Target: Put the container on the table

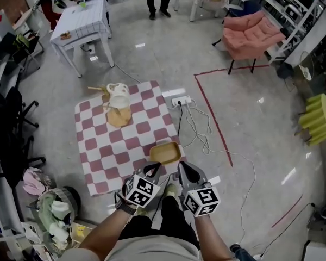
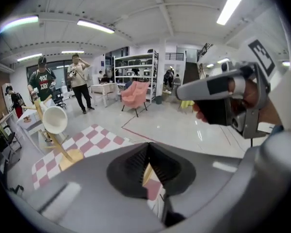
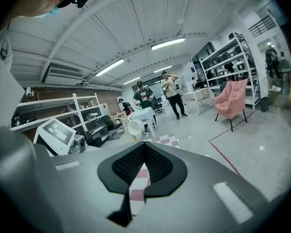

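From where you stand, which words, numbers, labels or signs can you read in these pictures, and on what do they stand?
No text here can be read.
Left marker cube and right marker cube: black and white square patterns only, no letters.
Dark shirt of a person standing far off: it has a print, but it is too small and blurred to read.
Container: no label shows.
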A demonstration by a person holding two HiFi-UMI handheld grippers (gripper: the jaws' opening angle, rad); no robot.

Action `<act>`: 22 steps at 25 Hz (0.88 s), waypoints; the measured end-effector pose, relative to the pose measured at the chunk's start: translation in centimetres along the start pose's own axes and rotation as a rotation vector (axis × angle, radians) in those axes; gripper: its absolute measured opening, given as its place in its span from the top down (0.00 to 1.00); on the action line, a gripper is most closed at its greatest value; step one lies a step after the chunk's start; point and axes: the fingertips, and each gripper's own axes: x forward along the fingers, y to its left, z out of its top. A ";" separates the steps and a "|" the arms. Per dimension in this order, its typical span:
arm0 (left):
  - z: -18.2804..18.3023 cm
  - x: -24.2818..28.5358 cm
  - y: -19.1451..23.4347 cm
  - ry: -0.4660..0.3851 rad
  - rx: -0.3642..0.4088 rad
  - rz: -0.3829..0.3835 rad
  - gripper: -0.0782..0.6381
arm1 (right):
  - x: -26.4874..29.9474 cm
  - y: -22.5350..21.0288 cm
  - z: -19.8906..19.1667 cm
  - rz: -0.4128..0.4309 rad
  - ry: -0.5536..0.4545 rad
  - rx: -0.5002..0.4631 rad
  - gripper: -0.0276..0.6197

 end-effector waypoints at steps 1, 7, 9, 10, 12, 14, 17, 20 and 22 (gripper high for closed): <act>0.7 -0.8 0.0 -0.020 -0.006 0.002 0.88 | -0.2 0.6 0.4 0.003 -0.004 -0.007 0.94; 4.8 -5.5 0.2 -0.150 -0.050 0.016 0.88 | -1.5 3.7 3.3 0.019 -0.049 -0.058 0.94; 5.9 -6.9 0.5 -0.190 -0.053 0.029 0.88 | -1.9 4.5 4.3 0.021 -0.067 -0.076 0.94; 6.5 -7.7 0.5 -0.209 -0.057 0.034 0.88 | -2.1 4.9 4.8 0.021 -0.075 -0.084 0.94; 7.7 -9.2 0.5 -0.246 -0.062 0.038 0.88 | -2.6 5.7 5.8 0.023 -0.093 -0.097 0.94; 8.9 -10.7 0.3 -0.280 -0.063 0.038 0.88 | -3.1 6.6 6.8 0.024 -0.111 -0.110 0.94; 10.7 -12.8 0.1 -0.327 -0.057 0.040 0.88 | -3.9 7.6 8.3 0.026 -0.138 -0.132 0.94; 12.0 -14.2 -0.2 -0.360 -0.055 0.038 0.88 | -4.7 8.3 9.5 0.025 -0.163 -0.142 0.94; 12.6 -15.0 -0.3 -0.377 -0.060 0.033 0.88 | -5.0 8.7 9.9 0.023 -0.173 -0.147 0.94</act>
